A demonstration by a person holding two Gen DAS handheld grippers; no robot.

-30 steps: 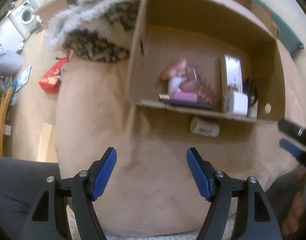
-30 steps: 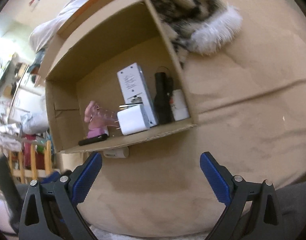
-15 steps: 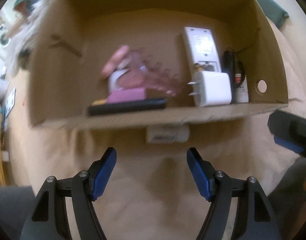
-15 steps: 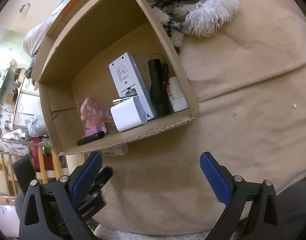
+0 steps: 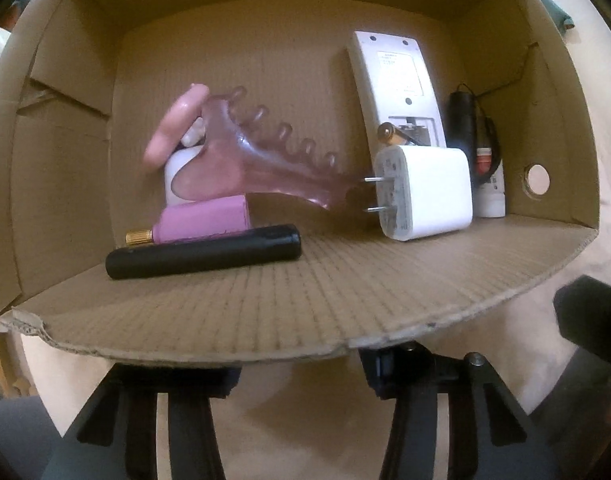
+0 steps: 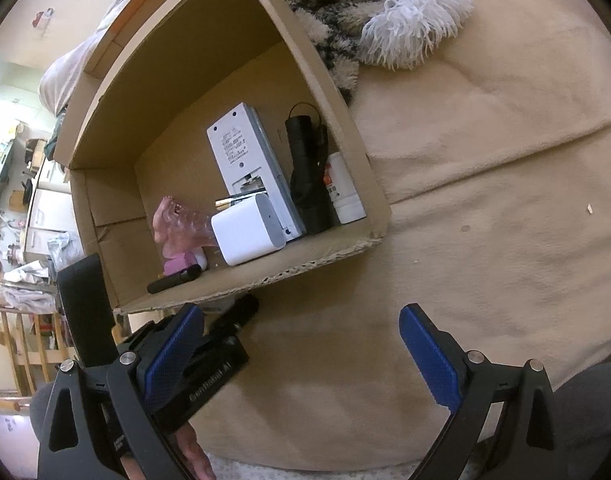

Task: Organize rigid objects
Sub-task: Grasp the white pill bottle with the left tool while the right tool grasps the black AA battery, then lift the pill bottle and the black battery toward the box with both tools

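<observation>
under box flap [image 5: 265, 320] left hand-held gripper [image 6: 229, 324] closing, contents hidden; right hand-held gripper [image 6: 301, 356] wide.

A white plug adapter [image 5: 425, 192], pink comb [image 5: 265, 160], black stick [image 5: 203, 258] and upright remote [image 5: 397, 88] are housed in the cardboard box [image 5: 265, 304].

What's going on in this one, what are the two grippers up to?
A person holds a gripper in each hand over a cardboard box lying open on a beige blanket. Inside it sit a white charger, a remote, a pink comb and a black stick. The left gripper reaches under the box's front flap, jaws closing; the flap hides what, if anything, is between them. The right gripper hovers open and empty.
</observation>
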